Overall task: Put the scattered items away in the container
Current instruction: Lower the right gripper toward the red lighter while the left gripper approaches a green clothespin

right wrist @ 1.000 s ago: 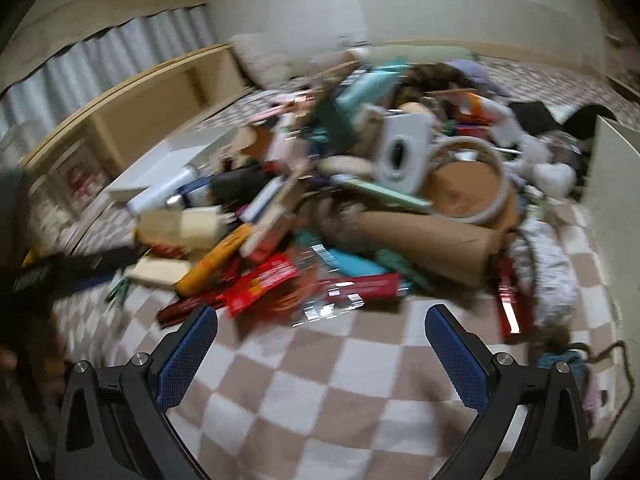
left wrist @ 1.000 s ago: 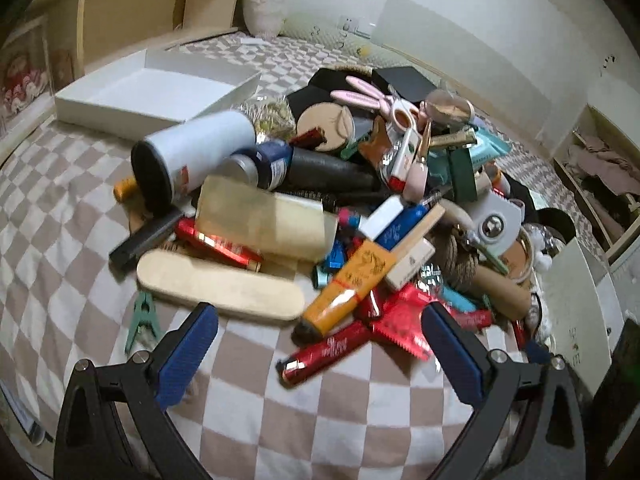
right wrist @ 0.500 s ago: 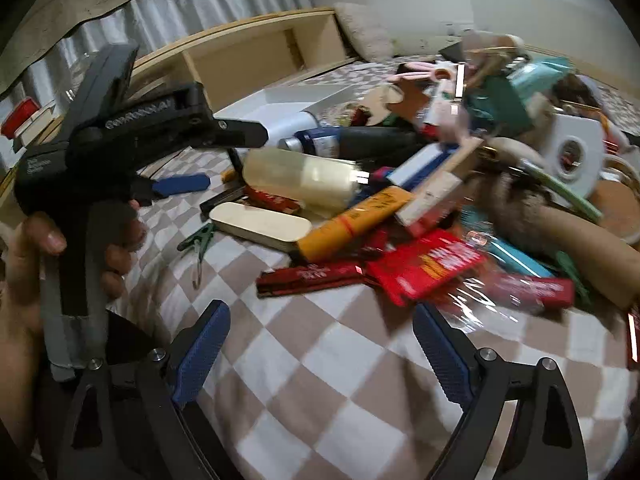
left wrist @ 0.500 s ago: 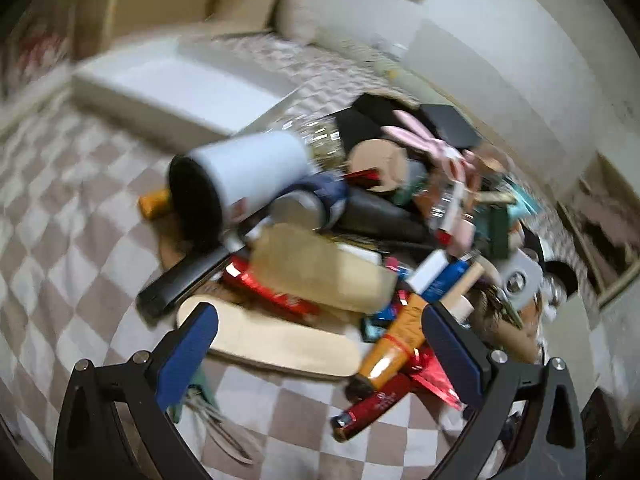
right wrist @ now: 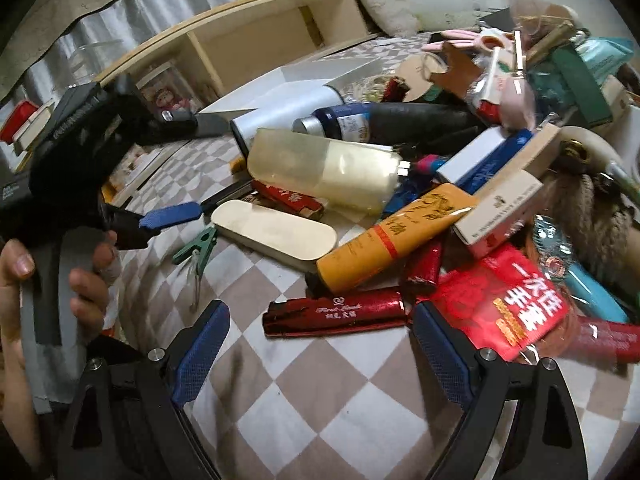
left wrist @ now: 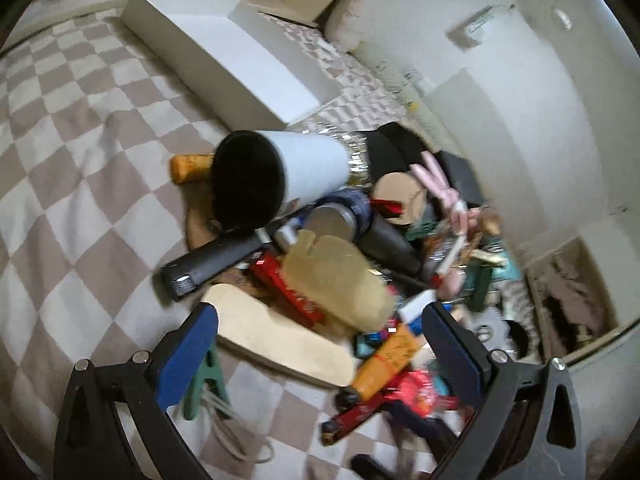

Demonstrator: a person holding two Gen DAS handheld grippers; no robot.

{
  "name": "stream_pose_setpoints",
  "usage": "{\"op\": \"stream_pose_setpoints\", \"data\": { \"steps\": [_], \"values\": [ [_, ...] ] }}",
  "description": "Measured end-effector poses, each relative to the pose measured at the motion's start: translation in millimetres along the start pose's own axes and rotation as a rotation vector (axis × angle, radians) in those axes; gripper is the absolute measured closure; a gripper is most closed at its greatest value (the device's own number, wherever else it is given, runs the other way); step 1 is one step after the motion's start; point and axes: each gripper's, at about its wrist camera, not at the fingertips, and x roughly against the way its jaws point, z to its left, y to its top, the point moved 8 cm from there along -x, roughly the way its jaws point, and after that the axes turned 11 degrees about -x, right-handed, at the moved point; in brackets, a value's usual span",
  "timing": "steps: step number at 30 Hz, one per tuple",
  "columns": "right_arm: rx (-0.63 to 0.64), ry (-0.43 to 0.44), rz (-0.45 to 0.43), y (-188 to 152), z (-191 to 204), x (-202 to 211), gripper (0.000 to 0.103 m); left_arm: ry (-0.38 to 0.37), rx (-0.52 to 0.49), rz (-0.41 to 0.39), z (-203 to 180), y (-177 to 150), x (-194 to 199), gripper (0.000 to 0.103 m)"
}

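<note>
Bedcover point(left wrist: 72, 208) with a beige and white check pattern fills most of both views and carries everything. White container point(left wrist: 224, 48), a shallow open box, lies on it behind the heap, well apart from both grippers; in the right wrist view only a part of it point(right wrist: 296, 80) shows behind the tumbler. Between the box and the grippers is a big pile of scattered items point(right wrist: 460, 152). White tumbler point(left wrist: 280, 172) lies on its side at the near edge of the pile, its dark mouth turned to the left camera. Just in front of it lies a clear yellowish bottle point(right wrist: 324, 170), also on its side, and below that a flat cream case point(right wrist: 276, 232) rests on the cover. An orange tube point(right wrist: 396, 236) leans against the case's right end, and a dark red foil stick point(right wrist: 336, 316) lies in front of the tube. A small green clip point(right wrist: 196, 248) lies alone on the cover, left of the case.

The left gripper point(left wrist: 320, 344) has its blue pads apart, with nothing pressed between them; the cream case point(left wrist: 280, 340) lies beyond them. A hand point(right wrist: 52, 280) holds its handle. The right gripper point(right wrist: 320, 356) is also wide apart, its jaws having just closed a little, and they hold nothing; the red stick lies beyond the gap.
</note>
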Motion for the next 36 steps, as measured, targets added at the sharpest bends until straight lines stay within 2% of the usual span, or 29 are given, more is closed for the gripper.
{"op": "stream_pose_setpoints", "data": {
  "steps": [5,8,11,15,19,21,28,33,35,36],
  "values": [
    [0.045,0.004,0.028,-4,4,-7,0.010,-0.131,-0.032,0.004,-15,5,7,0.001],
    [0.079,-0.032,0.036,-5,3,-12,0.010,-0.152,-0.105,-0.002,-19,15,17,0.001],
    [0.117,-0.066,0.050,-5,3,-18,0.009,-0.118,-0.207,0.020,-15,26,25,0.001],
    [0.156,-0.051,0.084,-5,5,-24,0.002,-0.097,-0.340,0.099,-9,34,32,0.001],
    [0.169,-0.031,0.110,-4,5,-26,0.002,-0.049,-0.556,0.209,-8,20,31,0.001],
    [0.165,-0.014,0.114,-3,3,-25,0.002,-0.018,-0.630,0.264,-5,6,27,0.001],
    [0.202,-0.060,0.093,-9,4,-26,0.002,0.069,-0.817,0.363,2,-43,17,0.001],
    [0.193,-0.113,0.057,-8,-1,-21,0.016,0.118,-0.876,0.388,5,-60,11,0.002],
    [0.183,-0.124,0.046,-7,-3,-19,0.019,0.131,-0.889,0.397,6,-64,10,0.007],
    [0.180,-0.126,0.043,-7,-4,-18,0.019,0.134,-0.891,0.403,6,-66,10,0.015]
  ]
}}
